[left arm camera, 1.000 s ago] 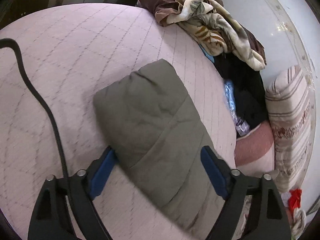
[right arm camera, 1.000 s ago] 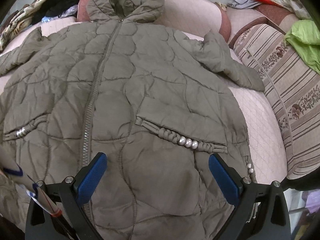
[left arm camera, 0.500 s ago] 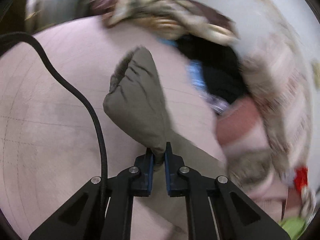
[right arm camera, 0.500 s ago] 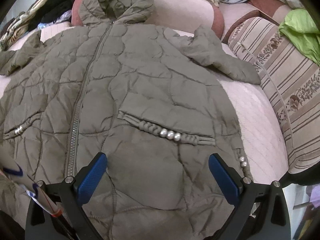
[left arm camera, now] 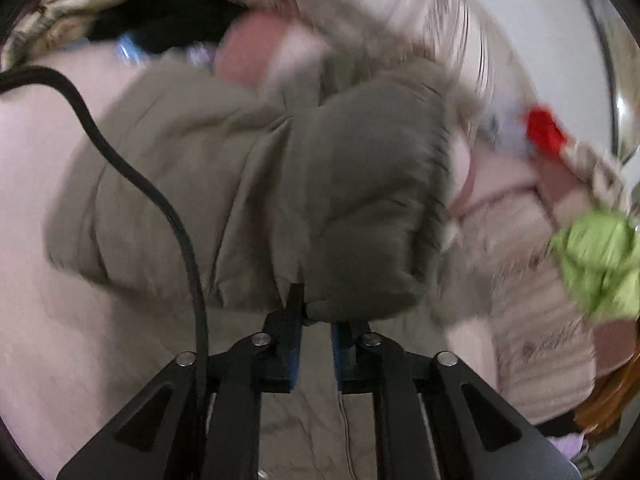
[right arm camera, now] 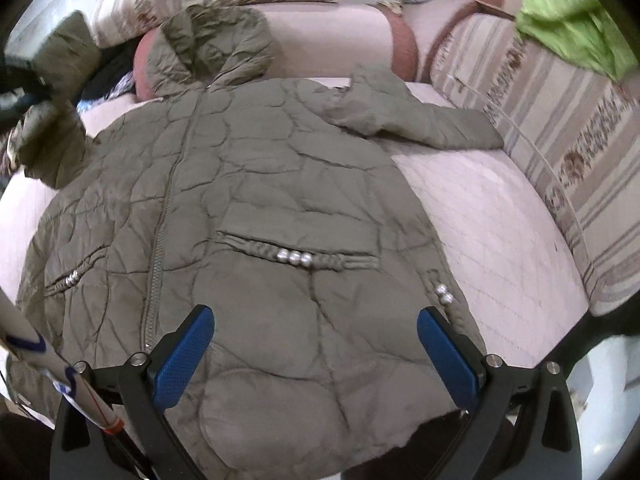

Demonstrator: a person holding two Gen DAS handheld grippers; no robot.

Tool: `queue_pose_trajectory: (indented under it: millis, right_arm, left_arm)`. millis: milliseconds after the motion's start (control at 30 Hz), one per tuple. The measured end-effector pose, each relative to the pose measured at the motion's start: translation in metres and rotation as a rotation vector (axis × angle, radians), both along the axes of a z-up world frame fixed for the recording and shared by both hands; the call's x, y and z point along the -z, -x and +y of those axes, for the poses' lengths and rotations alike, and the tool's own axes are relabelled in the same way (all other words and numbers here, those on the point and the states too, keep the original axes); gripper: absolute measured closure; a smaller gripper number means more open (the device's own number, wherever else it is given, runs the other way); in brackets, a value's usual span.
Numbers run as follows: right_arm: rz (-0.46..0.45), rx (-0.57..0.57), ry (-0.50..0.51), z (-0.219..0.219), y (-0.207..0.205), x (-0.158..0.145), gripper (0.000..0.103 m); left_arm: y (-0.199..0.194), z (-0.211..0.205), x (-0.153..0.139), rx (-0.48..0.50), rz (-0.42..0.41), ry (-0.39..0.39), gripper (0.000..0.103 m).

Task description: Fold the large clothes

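- While the left hand-held gripper (left arm camera: 316, 320) is clenched on the sleeve (left arm camera: 352, 200) of the coat (right arm camera: 256, 216), that sleeve bulges up in front of its camera, lifted off the bed (right arm camera: 492, 224).
- The left wrist view is blurred, so the fine detail of the pinched fabric cannot be made out; the blue pads are close together with olive cloth between them.
- A black cable (left arm camera: 132, 172) curves across the left side of that view, in front of the coat.
- The right hand-held gripper (right arm camera: 316, 348) is released, its two blue pads (right arm camera: 182, 360) wide apart above the lower part of the coat, one near the zip (right arm camera: 160, 248) and one near the right hem edge; whether they touch the fabric cannot be told.
- The olive quilted coat lies front up on the pink quilted bed, zip closed, collar (right arm camera: 212, 48) resting against a pink bolster (right arm camera: 340, 36) at the far end.
- Its other sleeve (right arm camera: 416, 120) lies flat on the bed, stretched toward the striped cushion (right arm camera: 560, 128).
- A pocket (right arm camera: 296, 256) trimmed with three pearl beads sits across the coat's middle, just beyond the right pads.
- A green garment (right arm camera: 572, 20) lies on top of the striped cushion, and a red cloth (left arm camera: 544, 136) lies farther along.
- In the right wrist view the lifted sleeve shows at the far left, raised above the coat's shoulder.
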State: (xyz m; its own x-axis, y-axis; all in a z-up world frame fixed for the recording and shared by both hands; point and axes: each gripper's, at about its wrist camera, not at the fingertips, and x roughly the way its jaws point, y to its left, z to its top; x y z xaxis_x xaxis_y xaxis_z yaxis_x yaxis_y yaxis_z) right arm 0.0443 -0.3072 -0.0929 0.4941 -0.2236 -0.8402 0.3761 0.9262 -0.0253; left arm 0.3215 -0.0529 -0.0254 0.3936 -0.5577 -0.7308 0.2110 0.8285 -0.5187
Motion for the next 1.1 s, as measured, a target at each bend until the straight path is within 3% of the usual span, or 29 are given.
queue_pose_trajectory:
  millis: [133, 233, 300, 400, 467, 567, 800, 1033, 1100]
  right_arm:
    - [-0.014, 0.042, -0.051, -0.019, 0.015, -0.004, 0.000]
    - [-0.026, 0.053, -0.063, -0.029, 0.022, -0.008, 0.000]
    - [-0.039, 0.049, -0.077, -0.033, 0.022, -0.012, 0.000]
    - [-0.059, 0.019, -0.135, -0.037, 0.011, -0.016, 0.000]
    - [-0.059, -0.006, -0.191, -0.035, -0.004, -0.017, 0.000]
    - [-0.083, -0.027, -0.255, -0.031, -0.028, -0.020, 0.000]
    - [-0.104, -0.026, -0.297, -0.035, -0.127, -0.004, 0.002]
    - [0.003, 0.084, -0.372, -0.063, -0.242, 0.044, 0.005]
    - [0.033, 0.107, -0.368, -0.066, -0.260, 0.055, 0.013]
  left_arm:
    - [0.032, -0.033, 0.038, 0.039, 0.079, -0.108, 0.080]
    - [0.058, -0.032, 0.038, 0.061, 0.068, -0.126, 0.070]
    - [0.077, -0.023, 0.031, 0.057, 0.023, -0.160, 0.062]
    - [0.110, -0.008, 0.016, 0.027, -0.079, -0.282, 0.052]
    - [0.122, 0.001, 0.011, -0.008, -0.157, -0.407, 0.051]
    - [0.120, 0.015, 0.012, -0.045, -0.209, -0.524, 0.050]
    - [0.080, 0.052, 0.043, -0.154, -0.152, -0.479, 0.050]
    - [0.051, 0.061, 0.082, -0.184, -0.102, -0.497, 0.050]
    - [0.044, 0.057, 0.084, -0.181, -0.093, -0.500, 0.050]
